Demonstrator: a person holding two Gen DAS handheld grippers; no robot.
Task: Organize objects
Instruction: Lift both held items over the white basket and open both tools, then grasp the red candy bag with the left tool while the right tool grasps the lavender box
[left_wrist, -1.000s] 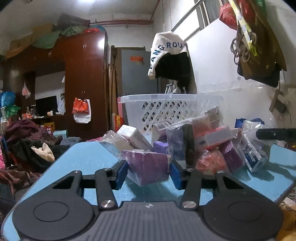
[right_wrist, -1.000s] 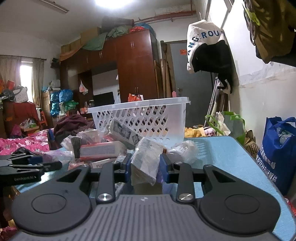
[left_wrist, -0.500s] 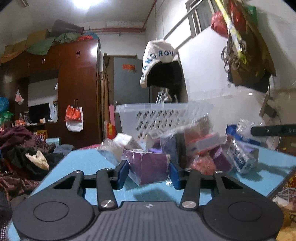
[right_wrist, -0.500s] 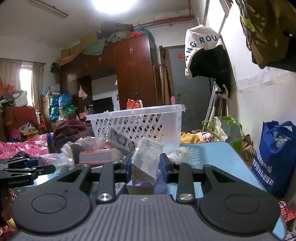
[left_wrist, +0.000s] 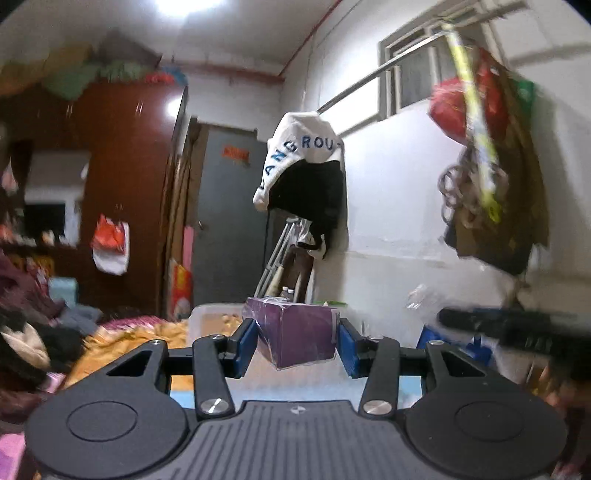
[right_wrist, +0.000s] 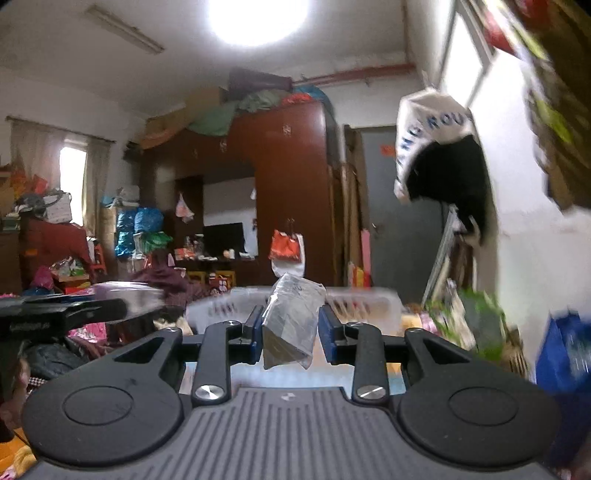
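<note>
My left gripper (left_wrist: 297, 341) is shut on a purple box wrapped in clear film (left_wrist: 295, 334), held in the air. Below and behind the box shows the rim of the white plastic basket (left_wrist: 207, 314). My right gripper (right_wrist: 290, 334) is shut on a grey packet in clear wrap (right_wrist: 291, 321), also lifted. The white perforated basket (right_wrist: 362, 306) lies blurred just beyond it. The right gripper (left_wrist: 517, 325) appears as a dark bar at the right of the left wrist view. The left gripper (right_wrist: 62, 317) shows at the left of the right wrist view, with the purple box (right_wrist: 129, 293) blurred.
A white wall (left_wrist: 399, 221) runs along the right with a hanging white and black garment (left_wrist: 306, 177) and bags on hooks (left_wrist: 491, 177). A brown wardrobe (right_wrist: 280, 192) and grey door (right_wrist: 402, 206) stand behind. A blue bag (right_wrist: 565, 362) sits at the right.
Both grippers have risen from the blue table with their items. The heap of packets has dropped out of sight, and the basket now lies low in both views.
</note>
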